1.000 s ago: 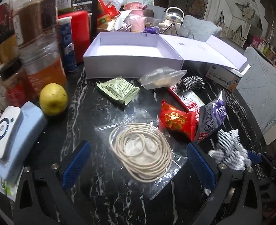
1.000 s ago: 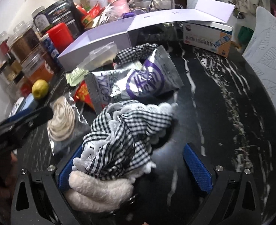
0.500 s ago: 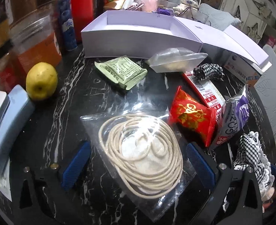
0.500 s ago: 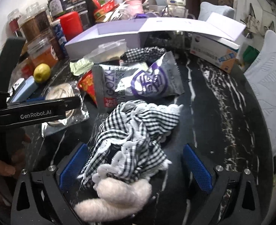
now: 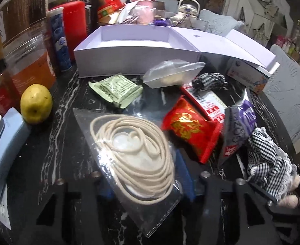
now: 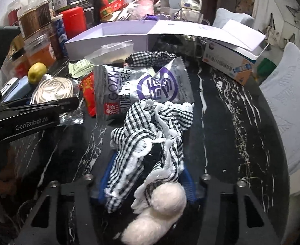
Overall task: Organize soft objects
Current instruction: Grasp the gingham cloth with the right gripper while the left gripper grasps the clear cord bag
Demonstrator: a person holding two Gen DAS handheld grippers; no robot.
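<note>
While both jaws are closing, left hand-held gripper (image 5: pixel 143 180) marked "GenRobot.AI" around bagged cream cord (image 5: pixel 133 157), right hand-held gripper (image 6: pixel 147 180) around checked frilly cloth (image 6: pixel 150 143), silver "GOZKH" packet (image 6: pixel 137 87) just behind, open lilac box (image 5: pixel 133 49) beyond on black marbled bench (image 6: pixel 231 122).

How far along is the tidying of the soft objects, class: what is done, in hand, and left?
Done: nothing shows in the open lavender box. In hand: the left gripper is closing around the bagged cord coil, and the right gripper is closing around the checked cloth. Left: the black checked scrunchie and snack packets on the table.
</note>
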